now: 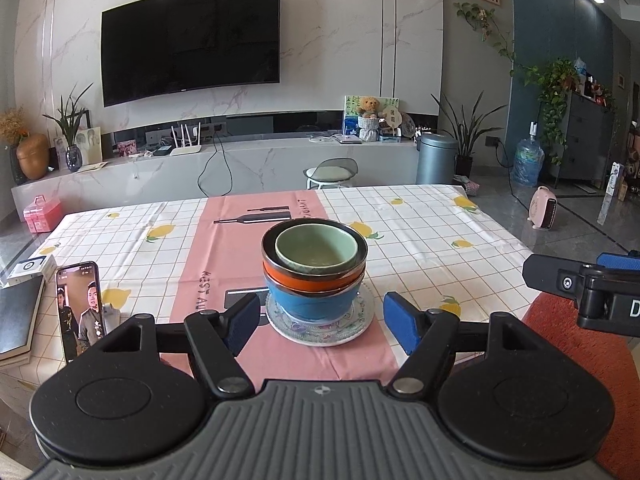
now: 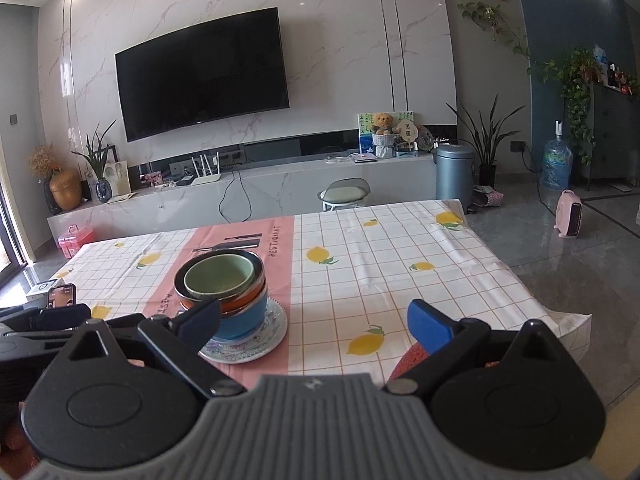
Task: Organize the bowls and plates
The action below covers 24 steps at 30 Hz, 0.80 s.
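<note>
A stack of bowls point(image 1: 314, 270) stands upright, mouths up, on a patterned glass plate point(image 1: 320, 326) that lies flat on the pink strip of the tabletop point(image 1: 420, 232). From the bottom the bowls are blue, orange, a dark-rimmed one and, nested inside it, pale green. The left tool point(image 1: 320, 320) points slightly downward at the stack, released, blue pads wide on either side and apparently short of the plate. The right tool point(image 2: 316, 324), also spread and empty, sits to the stack's right.
</note>
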Available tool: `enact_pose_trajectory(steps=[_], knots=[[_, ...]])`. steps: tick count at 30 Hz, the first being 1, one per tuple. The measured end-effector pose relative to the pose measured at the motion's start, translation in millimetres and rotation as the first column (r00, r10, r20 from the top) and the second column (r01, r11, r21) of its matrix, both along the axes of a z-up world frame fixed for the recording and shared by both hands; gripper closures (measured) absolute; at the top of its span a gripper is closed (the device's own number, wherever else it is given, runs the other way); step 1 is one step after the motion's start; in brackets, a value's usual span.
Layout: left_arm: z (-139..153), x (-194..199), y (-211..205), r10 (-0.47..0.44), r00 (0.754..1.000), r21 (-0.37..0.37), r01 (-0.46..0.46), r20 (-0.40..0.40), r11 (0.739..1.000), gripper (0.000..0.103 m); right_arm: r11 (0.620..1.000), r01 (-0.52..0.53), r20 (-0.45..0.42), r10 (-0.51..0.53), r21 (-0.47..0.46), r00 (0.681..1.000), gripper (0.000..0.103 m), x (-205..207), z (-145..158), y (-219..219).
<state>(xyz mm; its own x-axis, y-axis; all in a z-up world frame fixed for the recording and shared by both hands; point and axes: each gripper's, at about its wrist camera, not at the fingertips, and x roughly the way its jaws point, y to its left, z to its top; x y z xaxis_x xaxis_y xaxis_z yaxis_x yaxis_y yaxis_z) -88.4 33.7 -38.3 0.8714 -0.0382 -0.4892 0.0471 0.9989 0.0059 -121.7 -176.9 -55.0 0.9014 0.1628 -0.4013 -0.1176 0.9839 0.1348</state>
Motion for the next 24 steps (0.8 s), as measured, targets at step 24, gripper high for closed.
enact_pose_trajectory(steps=[24], knots=[[1.9, -2.3, -1.4, -0.021, 1.0, -0.015, 0.021, -0.001, 1.0, 0.021, 1.0, -0.018, 0.001, 0.018, 0.004, 1.0, 0.005, -2.3, -2.3, 1.2]])
